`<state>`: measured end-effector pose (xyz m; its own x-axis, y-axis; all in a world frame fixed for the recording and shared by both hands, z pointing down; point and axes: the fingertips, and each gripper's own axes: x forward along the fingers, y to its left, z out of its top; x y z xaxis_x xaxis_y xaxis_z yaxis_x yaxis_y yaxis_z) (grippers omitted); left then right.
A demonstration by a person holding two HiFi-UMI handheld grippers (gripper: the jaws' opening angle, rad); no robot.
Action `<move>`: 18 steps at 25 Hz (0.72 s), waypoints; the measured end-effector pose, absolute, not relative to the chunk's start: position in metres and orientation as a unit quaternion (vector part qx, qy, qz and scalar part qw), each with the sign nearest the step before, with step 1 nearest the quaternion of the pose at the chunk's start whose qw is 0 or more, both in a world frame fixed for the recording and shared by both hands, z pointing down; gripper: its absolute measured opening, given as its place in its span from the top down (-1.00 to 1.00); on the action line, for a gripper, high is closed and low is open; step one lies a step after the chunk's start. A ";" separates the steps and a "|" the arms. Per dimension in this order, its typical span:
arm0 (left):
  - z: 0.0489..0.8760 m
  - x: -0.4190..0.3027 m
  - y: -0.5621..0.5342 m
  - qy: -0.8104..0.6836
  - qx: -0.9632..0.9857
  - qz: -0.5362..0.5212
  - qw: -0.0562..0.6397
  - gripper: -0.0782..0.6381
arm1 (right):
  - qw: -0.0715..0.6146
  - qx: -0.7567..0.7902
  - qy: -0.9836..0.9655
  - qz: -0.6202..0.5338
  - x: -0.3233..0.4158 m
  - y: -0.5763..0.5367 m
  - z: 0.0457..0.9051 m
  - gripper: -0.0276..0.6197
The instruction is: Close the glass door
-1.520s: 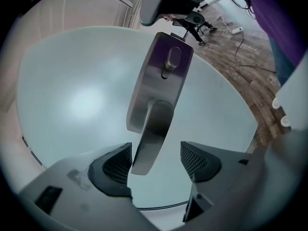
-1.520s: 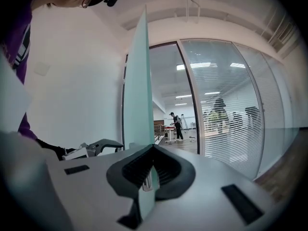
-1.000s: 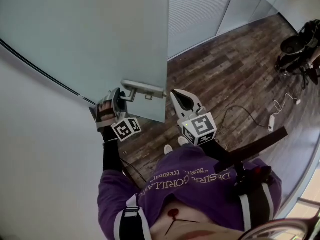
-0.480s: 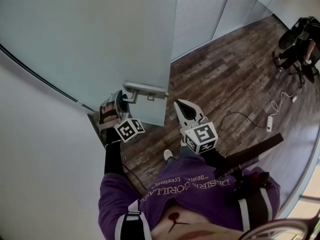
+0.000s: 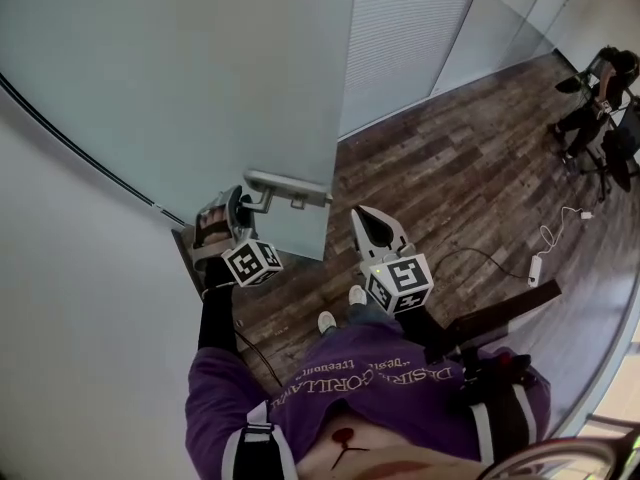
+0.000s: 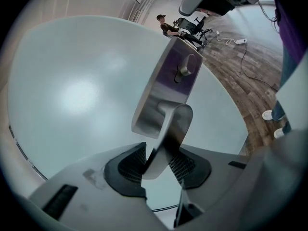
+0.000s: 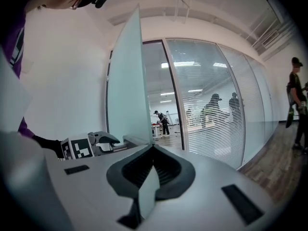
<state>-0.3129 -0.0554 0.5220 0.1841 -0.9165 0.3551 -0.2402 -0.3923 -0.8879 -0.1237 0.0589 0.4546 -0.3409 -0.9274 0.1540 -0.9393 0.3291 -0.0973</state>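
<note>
The frosted glass door (image 5: 200,78) stands ajar, its free edge running down the middle of the head view. Its metal lever handle (image 5: 290,184) sticks out near the lower edge. My left gripper (image 5: 238,208) is shut on the end of that handle. In the left gripper view the lever (image 6: 168,129) passes between the pads (image 6: 127,160). My right gripper (image 5: 362,213) hangs just right of the door's edge, jaws together and holding nothing. The right gripper view shows the door (image 7: 126,81) edge-on and the left gripper (image 7: 103,139) beyond it.
A white wall (image 5: 70,318) curves along the left. Behind the door is a glass partition with blinds (image 5: 410,28). A cable with a power strip (image 5: 535,265) lies on the wood floor, and a person stands by a chair (image 5: 590,108) at far right.
The door's free edge has shifted a little to the right in the head view, with my left gripper still on the handle. My right gripper has moved slightly down and right.
</note>
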 end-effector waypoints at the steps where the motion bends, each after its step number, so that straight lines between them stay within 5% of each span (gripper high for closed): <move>1: 0.521 -0.311 -0.056 0.424 -0.683 -0.479 0.352 0.42 | 0.034 0.572 -0.815 0.083 -0.121 0.057 0.453 0.95; 18: 0.517 -0.289 -0.097 0.448 -0.673 -0.495 0.317 0.42 | 0.028 0.565 -0.821 0.081 -0.081 0.023 0.449 0.95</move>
<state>-0.2894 -0.0971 0.5171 0.1076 -0.9173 0.3833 -0.2900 -0.3977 -0.8705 -0.0805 0.0227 0.4494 -0.3608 -0.9223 0.1384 -0.9315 0.3491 -0.1017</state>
